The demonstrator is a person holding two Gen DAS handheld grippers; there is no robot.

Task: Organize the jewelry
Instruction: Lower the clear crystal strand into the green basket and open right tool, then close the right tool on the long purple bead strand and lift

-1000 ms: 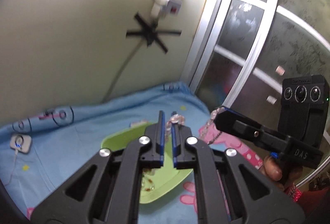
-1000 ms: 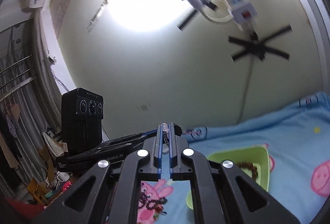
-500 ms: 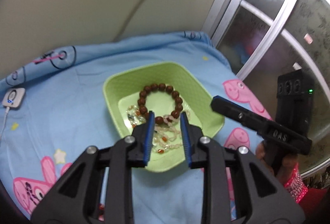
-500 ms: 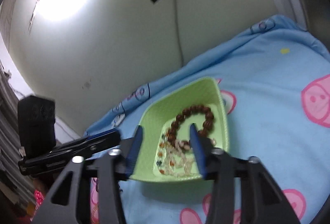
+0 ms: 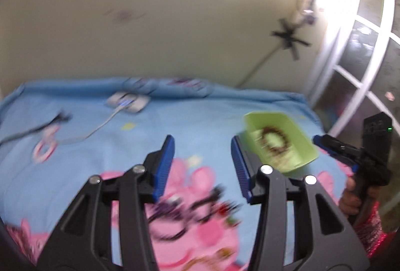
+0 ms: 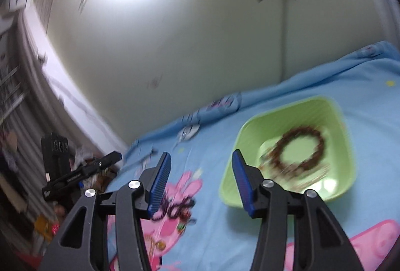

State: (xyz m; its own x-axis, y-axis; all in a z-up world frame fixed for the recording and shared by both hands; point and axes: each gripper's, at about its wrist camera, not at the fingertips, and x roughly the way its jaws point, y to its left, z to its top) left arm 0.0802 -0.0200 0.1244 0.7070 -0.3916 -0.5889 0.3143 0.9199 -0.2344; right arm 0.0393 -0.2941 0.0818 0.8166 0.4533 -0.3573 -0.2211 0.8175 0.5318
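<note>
The dark tangle of jewelry (image 5: 192,206) lies loose on the blue cartoon bedsheet (image 5: 195,116), over a pink printed figure; blur hides what the pieces are, though they look like thin beaded strands. Such strands are probably light, limp and slippery, apt to snag on one another and trail when lifted, so the best hold would be a pinch across a bunched part of one strand rather than on a single bead.

In the left wrist view the tangle sits just below and between the blue pads of the left gripper (image 5: 201,166), whose jaws are opening with nothing between them. In the right wrist view the same tangle (image 6: 175,208) lies just under the left-hand pad of the right gripper (image 6: 200,181), whose jaws are also parting and empty.

Off to the right stands the green tray (image 6: 347,146), already holding a brown bead bracelet (image 6: 300,148) and some paler strands. A white charger (image 5: 127,102) and its cord lie farther back on the sheet.
</note>
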